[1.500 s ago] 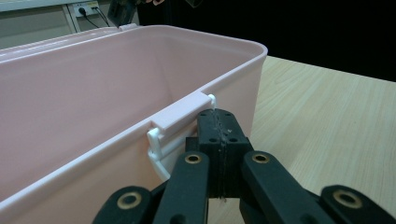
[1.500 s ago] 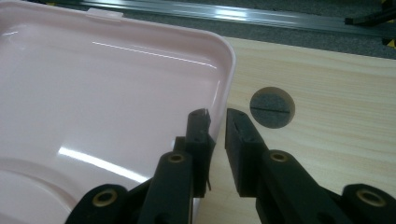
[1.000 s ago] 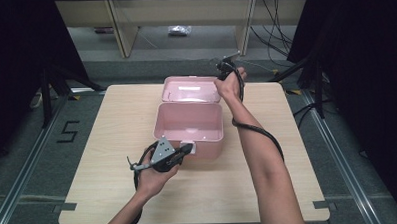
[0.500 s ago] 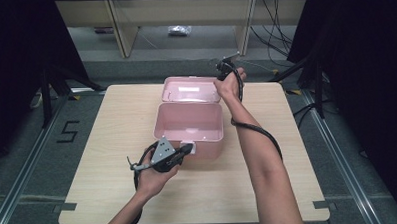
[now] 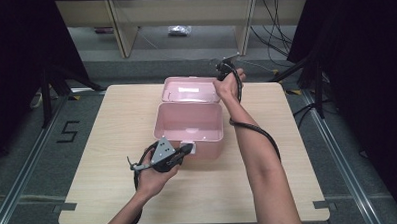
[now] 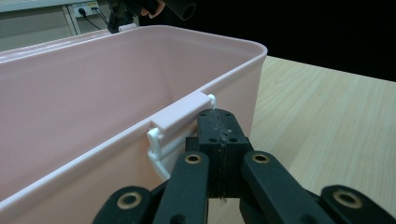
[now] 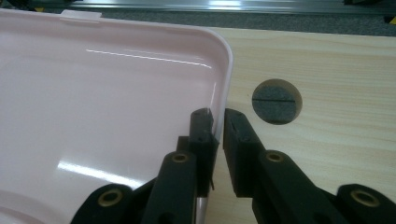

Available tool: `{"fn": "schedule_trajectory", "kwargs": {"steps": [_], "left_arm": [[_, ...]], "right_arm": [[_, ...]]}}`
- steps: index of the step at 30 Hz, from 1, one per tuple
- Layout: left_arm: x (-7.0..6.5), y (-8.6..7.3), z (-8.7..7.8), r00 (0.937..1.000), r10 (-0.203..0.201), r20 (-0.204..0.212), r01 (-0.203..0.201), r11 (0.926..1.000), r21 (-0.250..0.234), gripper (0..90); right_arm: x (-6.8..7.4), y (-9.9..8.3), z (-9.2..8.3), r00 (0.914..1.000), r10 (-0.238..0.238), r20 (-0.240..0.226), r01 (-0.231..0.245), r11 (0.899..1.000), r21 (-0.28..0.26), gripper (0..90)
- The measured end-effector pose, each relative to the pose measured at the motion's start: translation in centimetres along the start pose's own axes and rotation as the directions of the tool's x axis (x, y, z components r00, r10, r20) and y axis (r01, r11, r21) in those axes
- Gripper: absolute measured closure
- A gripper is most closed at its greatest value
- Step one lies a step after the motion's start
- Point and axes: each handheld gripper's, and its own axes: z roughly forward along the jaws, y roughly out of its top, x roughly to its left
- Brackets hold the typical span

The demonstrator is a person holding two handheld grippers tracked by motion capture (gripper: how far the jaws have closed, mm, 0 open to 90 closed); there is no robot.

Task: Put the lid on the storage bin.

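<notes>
1. At the table's point(image 5: 104, 195) middle, a pink box point(image 5: 189, 123) is sitting open, its lid point(image 5: 190, 88) lying back toward the far edge.
2. The left gripper point(image 6: 215, 122), jaws together, is pressing beside the front latch point(image 6: 180, 114).
3. The right gripper point(image 7: 218, 122) is straddling the lid's rim, its jaws having just been closing on it.
4. Closing is likely starting; next, the lid needs swinging forward.
</notes>
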Motion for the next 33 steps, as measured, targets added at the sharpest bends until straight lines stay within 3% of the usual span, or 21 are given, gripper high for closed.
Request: {"fn": "schedule_trajectory", "kwargs": {"steps": [4,5,6,9,10,11,13,18,19,21,23,24,26,32,33], "left_arm": [[0.0,0.0,0.0,1.0,-0.001,0.002,0.001,1.0,0.0,89.4],[0.0,0.0,0.0,1.0,0.0,0.001,0.0,1.0,0.0,89.4],[0.0,0.0,0.0,1.0,0.0,0.001,0.0,1.0,0.002,89.4],[0.0,0.0,0.0,1.0,-0.002,-0.001,0.002,1.0,0.003,89.4],[0.0,0.0,0.0,1.0,-0.002,-0.001,0.002,1.0,0.004,89.5],[0.0,0.0,0.0,1.0,-0.002,-0.002,0.002,1.0,0.004,89.4],[0.0,0.0,0.0,1.0,-0.004,-0.003,0.004,1.0,0.005,89.5],[0.0,0.0,0.0,1.0,-0.003,-0.002,0.003,1.0,0.007,89.5],[-0.1,0.0,0.0,1.0,-0.003,-0.002,0.003,1.0,0.008,89.5],[-0.1,0.0,0.0,1.0,-0.001,0.0,0.001,1.0,0.008,89.5],[-0.2,0.0,0.0,1.0,-0.003,0.001,0.003,1.0,0.008,89.5],[-0.2,0.0,0.0,1.0,-0.004,0.002,0.004,1.0,0.008,89.5],[-0.2,0.0,0.1,1.0,-0.005,0.002,0.005,1.0,0.007,89.5],[-0.2,0.0,0.1,1.0,-0.006,0.002,0.006,1.0,0.006,89.6],[-0.2,0.1,0.1,1.0,-0.004,-0.001,0.005,0.9999,0.011,89.6]], "right_arm": [[0.2,0.0,-0.1,0.9998,0.004,0.018,-0.004,1.0,-0.008,84.3],[0.4,0.0,-0.3,0.9994,0.032,0.015,-0.032,0.999,0.005,84.6],[0.3,0.1,-0.4,0.9997,0.003,0.023,-0.003,1.0,-0.003,84.9],[0.4,0.0,-0.5,0.9995,0.021,0.025,-0.02,1.0,-0.015,85.4],[0.2,0.1,-0.5,0.9994,-0.019,0.029,0.019,1.0,-0.02,85.5],[0.1,0.1,-0.5,0.9993,-0.024,0.027,0.025,0.999,-0.029,85.6],[0.7,0.0,-0.8,0.9986,0.046,0.028,-0.045,0.999,-0.011,85.8],[0.5,0.0,-1.1,0.9997,0.003,0.025,-0.002,0.999,-0.045,86.0],[0.8,0.0,-1.3,0.9991,0.036,0.023,-0.035,0.999,-0.031,86.0],[1.0,0.0,-1.5,0.9981,0.058,0.02,-0.057,0.998,-0.035,86.1],[0.9,0.1,-1.7,0.9997,0.013,0.021,-0.011,0.998,-0.059,86.1],[1.4,0.1,-2.0,0.9978,0.065,0.013,-0.064,0.997,-0.041,86.2],[1.0,0.2,-2.1,0.9998,0.007,0.016,-0.006,0.998,-0.068,86.4],[1.2,0.2,-2.6,0.9995,0.026,0.015,-0.025,0.997,-0.077,86.7],[1.1,0.3,-2.7,0.9998,0.006,0.02,-0.004,0.997,-0.082,86.7]]}}
